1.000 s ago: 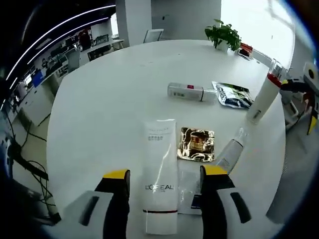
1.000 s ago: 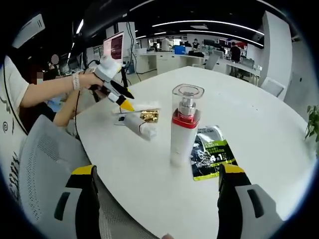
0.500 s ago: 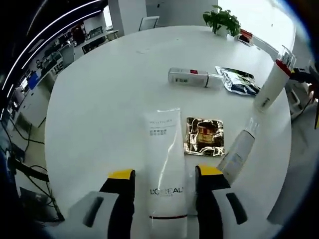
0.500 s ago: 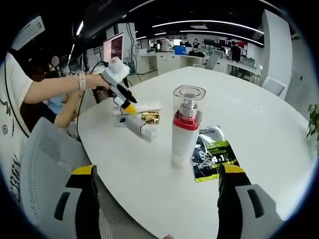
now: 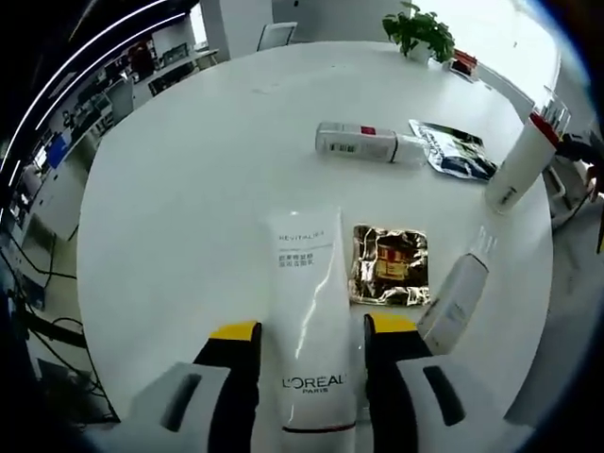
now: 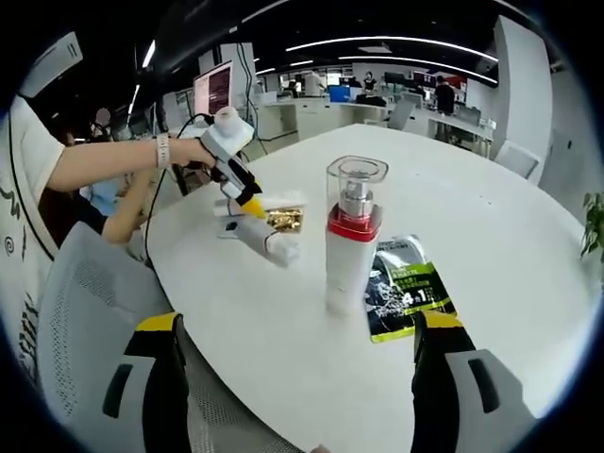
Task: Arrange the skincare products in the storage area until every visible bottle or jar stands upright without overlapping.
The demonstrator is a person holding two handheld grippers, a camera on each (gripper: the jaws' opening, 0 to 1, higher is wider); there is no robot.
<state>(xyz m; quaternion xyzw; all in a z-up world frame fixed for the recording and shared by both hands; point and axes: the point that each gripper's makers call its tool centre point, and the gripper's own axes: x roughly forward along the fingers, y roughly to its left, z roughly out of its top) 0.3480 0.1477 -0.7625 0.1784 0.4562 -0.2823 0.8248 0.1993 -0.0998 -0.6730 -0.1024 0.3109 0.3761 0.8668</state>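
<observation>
Your left claw [image 5: 311,330] is spread apart, with one yellow-tipped jaw on each side of the long white squeeze tube [image 5: 309,321] that lies flat on the round white desk [image 5: 189,189]. You cannot tell if the jaws touch the tube yet. Just beside the tube lies a shiny gold packet [image 5: 389,265]. Next to that lies a small white tube [image 5: 456,293], also on its side. Farther off, a white bottle with a red band [image 5: 363,143] lies flat, near a dark green and black packet [image 5: 453,154]. A tall white pump bottle with a red collar and clear cap [image 5: 521,162] stands up near the desk edge.

Your right claw [image 6: 298,330] is wide apart and holds nothing. It hangs near the standing pump bottle [image 6: 351,236], with the green packet [image 6: 404,286] just beside the bottle.
</observation>
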